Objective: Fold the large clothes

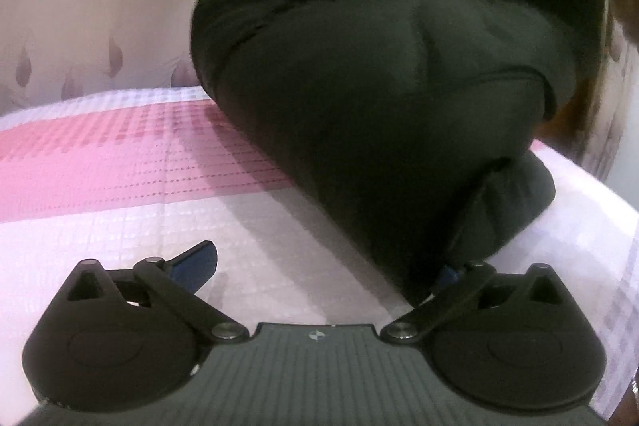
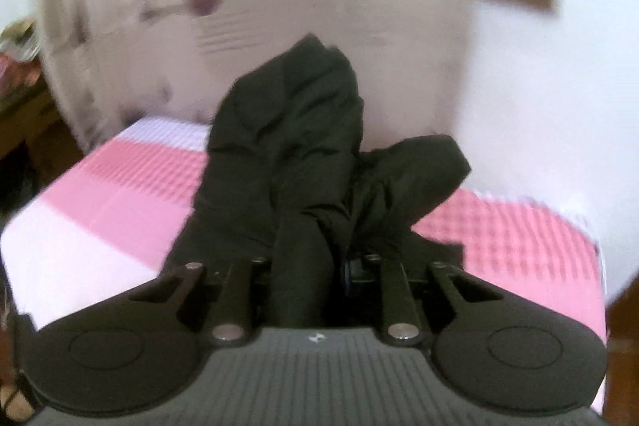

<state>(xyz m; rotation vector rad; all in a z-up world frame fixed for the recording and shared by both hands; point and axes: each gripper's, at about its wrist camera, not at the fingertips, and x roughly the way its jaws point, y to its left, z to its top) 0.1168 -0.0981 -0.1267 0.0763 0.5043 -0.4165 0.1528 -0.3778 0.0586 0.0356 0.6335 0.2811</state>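
Right now right gripper jaws clamp bulky dark padded coat; left gripper jaws spread, coat edge between: close there, lift evenly.

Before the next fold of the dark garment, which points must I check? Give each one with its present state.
1. right gripper shut on the dark garment: ok.
2. left gripper open and free to take a new hold: ok.
3. Garment lying flat on the pink and white bedspread: not ok, it is bunched and lifted.
4. Fabric lying across the left gripper's right finger: not ok, it covers that finger.
5. Sleeves and hem located: cannot tell.
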